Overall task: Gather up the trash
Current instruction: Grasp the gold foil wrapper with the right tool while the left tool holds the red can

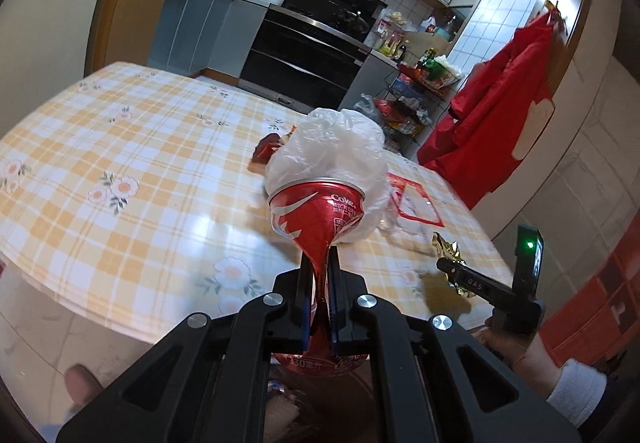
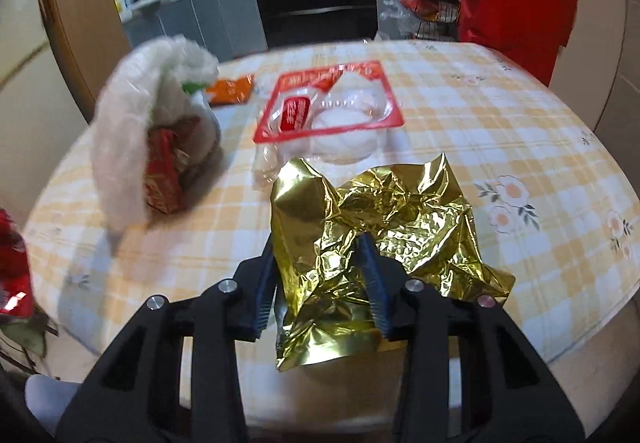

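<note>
My left tool (image 1: 319, 275) was clamped on a crushed cola can (image 1: 316, 211), raised above the worktop (image 1: 120, 147). My right tool (image 2: 320, 275) gripped the gold foil wrapper (image 2: 384, 211) there. Next, I judged, both go into the plastic bag (image 2: 128, 147).

Open tablecloth (image 2: 500, 115) right (bag (image 2: 132, 147) left)

Motion blur smears the white plastic bag (image 2: 132, 131), hiding its contents.

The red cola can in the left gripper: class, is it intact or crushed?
Crushed: the red cola can is pinched flat at its middle between the left gripper fingers.
</note>
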`<state>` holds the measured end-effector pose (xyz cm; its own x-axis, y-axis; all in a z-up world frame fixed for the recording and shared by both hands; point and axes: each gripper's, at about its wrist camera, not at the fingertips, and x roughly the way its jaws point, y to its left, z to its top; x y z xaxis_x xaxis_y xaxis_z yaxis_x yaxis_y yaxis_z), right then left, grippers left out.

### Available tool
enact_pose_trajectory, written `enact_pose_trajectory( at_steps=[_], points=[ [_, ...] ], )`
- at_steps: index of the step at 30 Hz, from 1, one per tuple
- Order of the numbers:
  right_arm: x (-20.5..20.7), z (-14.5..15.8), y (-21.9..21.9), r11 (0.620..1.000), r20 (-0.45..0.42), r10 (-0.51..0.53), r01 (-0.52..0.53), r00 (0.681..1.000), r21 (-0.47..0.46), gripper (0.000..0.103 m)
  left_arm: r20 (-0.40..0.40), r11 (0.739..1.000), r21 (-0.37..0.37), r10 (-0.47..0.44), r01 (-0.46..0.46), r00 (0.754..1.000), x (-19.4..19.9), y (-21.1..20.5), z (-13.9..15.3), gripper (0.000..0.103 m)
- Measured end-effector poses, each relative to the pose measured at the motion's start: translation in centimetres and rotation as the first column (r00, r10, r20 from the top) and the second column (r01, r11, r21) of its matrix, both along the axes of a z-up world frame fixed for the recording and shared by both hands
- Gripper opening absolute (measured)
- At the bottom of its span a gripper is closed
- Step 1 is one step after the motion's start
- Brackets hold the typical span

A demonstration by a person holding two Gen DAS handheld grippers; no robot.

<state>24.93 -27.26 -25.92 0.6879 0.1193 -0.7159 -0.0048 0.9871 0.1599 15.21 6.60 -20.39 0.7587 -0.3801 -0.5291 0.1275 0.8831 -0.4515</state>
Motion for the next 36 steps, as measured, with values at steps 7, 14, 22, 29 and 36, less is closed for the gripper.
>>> enact_pose_trajectory(
  at_steps=[7,14,22,29,36],
  points=[
    [-3.5,2.4,-0.6,0.997,0.054,0.036,-0.040,0.998,0.063,0.013,-0.004,0.999,-0.001,-0.042,0.042,0.999,-2.2,-1.7,0.5,0.007],
    [-4.6,3.1,-1.1,0.996,0.045,0.037,-0.041,0.998,0.078,0.008,0.001,0.998,0.023,-0.051,0.051,0.999,-4.4,-2.3,0.8,0.007],
    [-3.9,0.0,1.7,0.994,-0.050,0.097,-0.099,0.994,-0.036,0.061,-0.021,1.000,0.019,-0.023,0.023,1.000,-5.7,-1.4,0.2,0.007],
    [-1.5,-2.7,3.6,0.959,-0.100,0.020,-0.047,0.995,-0.280,0.043,-0.021,1.000,0.016,-0.024,0.024,0.999,-6.4,-1.2,0.2,0.007],
    [-4.1,1.7,0.7,0.996,0.024,0.046,-0.044,0.999,-0.075,0.007,-0.031,0.998,0.008,-0.059,0.059,0.998,-6.6,-1.6,-0.4,0.007]
  ],
)
